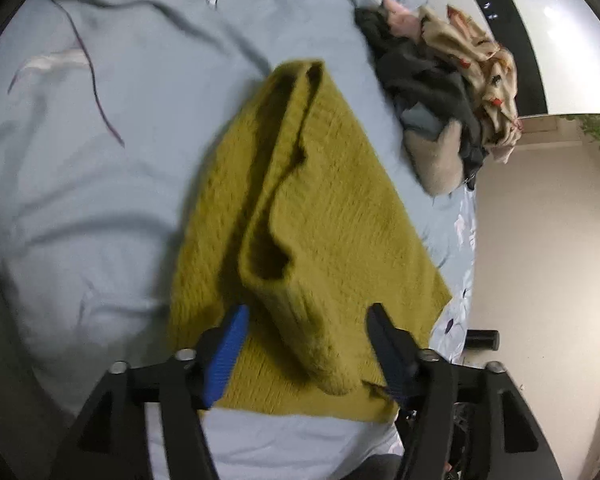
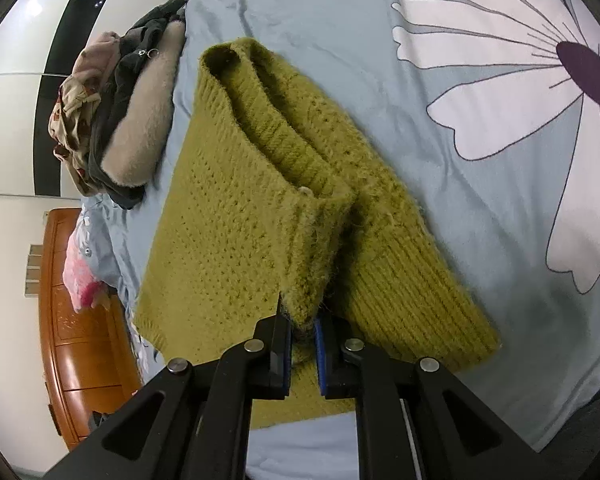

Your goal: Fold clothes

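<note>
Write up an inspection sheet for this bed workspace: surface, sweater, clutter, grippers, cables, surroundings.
Surface: blue flower-print bedsheet, wrinkled.
Job's things: mustard knit sweater lying partly folded on the sheet.
Clutter: pile of clothes beside the sweater, near the bed edge.
Grippers: left gripper open over the sweater; right gripper shut on a sweater fold.
Cables: nothing seen.
Surroundings: wooden cabinet beside the bed; pale floor.

Both views are evenly, softly lit, with fisheye bending and black vignette at the corners. The left wrist view is motion-smeared, blurring the mustard-yellow knitted sweater. The right wrist view is sharp. Glare patches sit on the glossy white wall panel.
</note>
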A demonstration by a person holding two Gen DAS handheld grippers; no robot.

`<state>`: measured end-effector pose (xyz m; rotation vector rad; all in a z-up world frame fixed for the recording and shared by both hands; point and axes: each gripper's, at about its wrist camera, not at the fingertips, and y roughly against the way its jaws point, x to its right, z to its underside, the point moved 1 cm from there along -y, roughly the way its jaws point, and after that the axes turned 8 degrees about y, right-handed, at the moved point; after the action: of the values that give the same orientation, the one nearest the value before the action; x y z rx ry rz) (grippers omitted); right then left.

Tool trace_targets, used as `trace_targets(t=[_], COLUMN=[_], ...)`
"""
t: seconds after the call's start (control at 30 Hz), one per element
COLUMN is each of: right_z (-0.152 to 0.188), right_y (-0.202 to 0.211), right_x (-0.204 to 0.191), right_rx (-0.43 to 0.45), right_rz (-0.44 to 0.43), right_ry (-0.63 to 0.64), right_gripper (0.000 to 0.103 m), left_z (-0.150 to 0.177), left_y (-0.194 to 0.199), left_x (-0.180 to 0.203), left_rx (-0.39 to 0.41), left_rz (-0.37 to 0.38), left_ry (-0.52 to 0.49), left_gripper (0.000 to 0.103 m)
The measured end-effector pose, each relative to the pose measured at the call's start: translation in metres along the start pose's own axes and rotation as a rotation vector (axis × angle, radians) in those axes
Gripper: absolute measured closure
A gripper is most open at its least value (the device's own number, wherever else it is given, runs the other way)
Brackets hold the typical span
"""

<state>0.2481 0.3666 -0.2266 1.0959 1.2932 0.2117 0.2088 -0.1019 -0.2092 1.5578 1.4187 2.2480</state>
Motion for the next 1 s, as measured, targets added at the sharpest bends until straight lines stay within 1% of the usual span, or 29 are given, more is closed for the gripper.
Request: trace_targets(t=[0.07,0.1,0.17,0.23,0.27,0.33,0.37,0.4,0.43,0.5,0.57,0.63,0.7,0.77,0.83,0.87,0.9,0.97,1.0], right_z=[0.000,0.000,-0.001,-0.001,-0.002,-0.003,-0.003,-0.003,-0.004,-0.004,-0.005,-0.006,-0.004,0.002,0.006,0.009,0.013,0.018,0.018], right_y=[0.000,0.000,0.001,-0.005,-0.004,-0.006,-0.006,-0.006,-0.007,-0.005,0.006,0.025,0.045,0.052,0.049,0.039,0.032,0.022,0.021], right_x=[0.002,0.002,0.003,-0.004,-0.004,-0.006,-0.006,-0.006,-0.007,-0.011,-0.018,-0.032,-0.044,-0.042,-0.034,-0.028,-0.021,-0.013,-0.011], right_rx=[0.000,0.000,-0.003,0.000,0.001,0.005,0.008,0.010,0.011,0.017,0.044,0.089,0.134,0.126,0.092,0.057,0.030,0.004,0.004], right_rz=[-0.009,-0.010,-0.010,-0.004,-0.001,0.004,0.005,0.007,0.010,0.021,0.021,0.008,0.009,0.044,0.098,0.140,0.165,0.178,0.177], right_ry=[-0.008,-0.014,-0.021,-0.019,-0.018,-0.027,-0.034,-0.039,-0.041,-0.027,0.012,0.079,0.161,0.200,0.221,0.220,0.211,0.188,0.181], right_gripper=[0.092,0.091,0.091,0.091,0.091,0.091,0.090,0.090,0.090,0.092,0.093,0.093,0.093,0.093,0.093,0.093,0.093,0.093,0.093], left_z=[0.005,0.006,0.007,0.006,0.006,0.004,0.002,0.000,0.000,0.002,0.010,0.020,0.031,0.037,0.037,0.037,0.036,0.034,0.034], left_y=[-0.012,-0.018,-0.024,-0.030,-0.031,-0.034,-0.036,-0.037,-0.035,-0.029,-0.017,-0.006,0.002,-0.002,-0.017,-0.024,-0.029,-0.036,-0.037], left_x=[0.005,0.007,0.014,0.021,0.024,0.026,0.026,0.026,0.024,0.030,0.045,0.060,0.065,0.057,0.041,0.033,0.027,0.018,0.016], left_rx=[-0.024,-0.029,-0.038,-0.026,-0.009,0.002,0.007,0.011,0.016,0.040,0.075,0.099,0.094,0.073,0.038,0.020,0.009,-0.001,-0.003], left_rz=[-0.053,-0.061,-0.051,-0.079,-0.114,-0.145,-0.157,-0.169,-0.182,-0.192,-0.195,-0.199,-0.201,-0.246,-0.303,-0.331,-0.351,-0.389,-0.390], left_ry=[-0.043,-0.054,-0.068,-0.097,-0.119,-0.125,-0.124,-0.124,-0.132,-0.180,-0.276,-0.362,-0.420,-0.448,-0.416,-0.399,-0.383,-0.376,-0.378], left_gripper=[0.035,0.035,0.036,0.037,0.040,0.065,0.070,0.084,0.091,0.092,0.092,0.092,0.092,0.092,0.092,0.092,0.092,0.092,0.092])
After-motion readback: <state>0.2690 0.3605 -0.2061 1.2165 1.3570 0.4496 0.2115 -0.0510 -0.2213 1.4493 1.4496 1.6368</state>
